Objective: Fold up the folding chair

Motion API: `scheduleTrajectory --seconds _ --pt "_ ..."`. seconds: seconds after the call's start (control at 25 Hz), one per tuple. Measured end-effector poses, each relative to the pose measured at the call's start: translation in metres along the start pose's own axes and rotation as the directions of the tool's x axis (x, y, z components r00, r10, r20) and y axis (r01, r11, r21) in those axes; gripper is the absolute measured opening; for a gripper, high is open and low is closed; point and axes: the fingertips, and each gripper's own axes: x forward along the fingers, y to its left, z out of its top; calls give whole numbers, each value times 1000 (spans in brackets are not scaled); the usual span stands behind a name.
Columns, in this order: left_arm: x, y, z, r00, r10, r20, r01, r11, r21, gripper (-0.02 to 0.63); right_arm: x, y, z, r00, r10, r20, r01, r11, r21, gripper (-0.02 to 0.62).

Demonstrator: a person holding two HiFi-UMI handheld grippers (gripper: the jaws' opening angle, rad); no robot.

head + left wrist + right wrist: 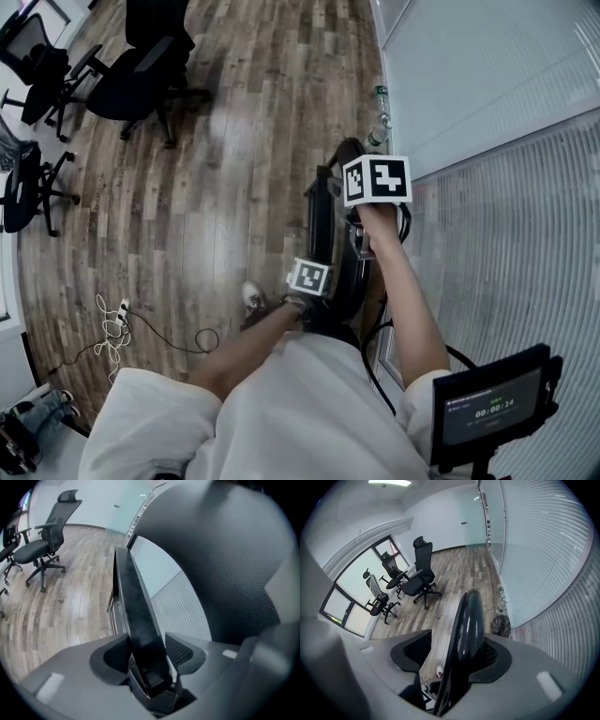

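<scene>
Folding chair [323, 225] stands right of centre in the head view, folded thin and upright on the wooden floor [234, 141], close beside the blind-covered glass wall [506, 187]; both grippers are on its upper part. Left gripper [147, 651] is pinched on a black slab edge of the chair, which rises from between its jaws toward the top of the left gripper view; both pads sit against the slab. Right gripper [452, 653] is spread wide; the chair's rounded black top edge stands between its jaws, lying against the right-hand pad [491, 654] and clear of the left-hand pad [412, 651]. In the head view the right gripper is higher in the frame than the left. Office chairs [141, 66] occupy the upper left; cables [112, 323] lie at lower left; bottles [380, 117] stand by the wall at upper centre; a small screen [489, 405] shows at lower right.
</scene>
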Motion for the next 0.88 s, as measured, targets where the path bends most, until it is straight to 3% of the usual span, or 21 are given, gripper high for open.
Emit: scheduleTrajectory --seconds 0.88 --pt "1 -2 2 1000 4 -10 -4 1000 7 222 -1 1 2 1000 -2 1 2 1000 4 238"
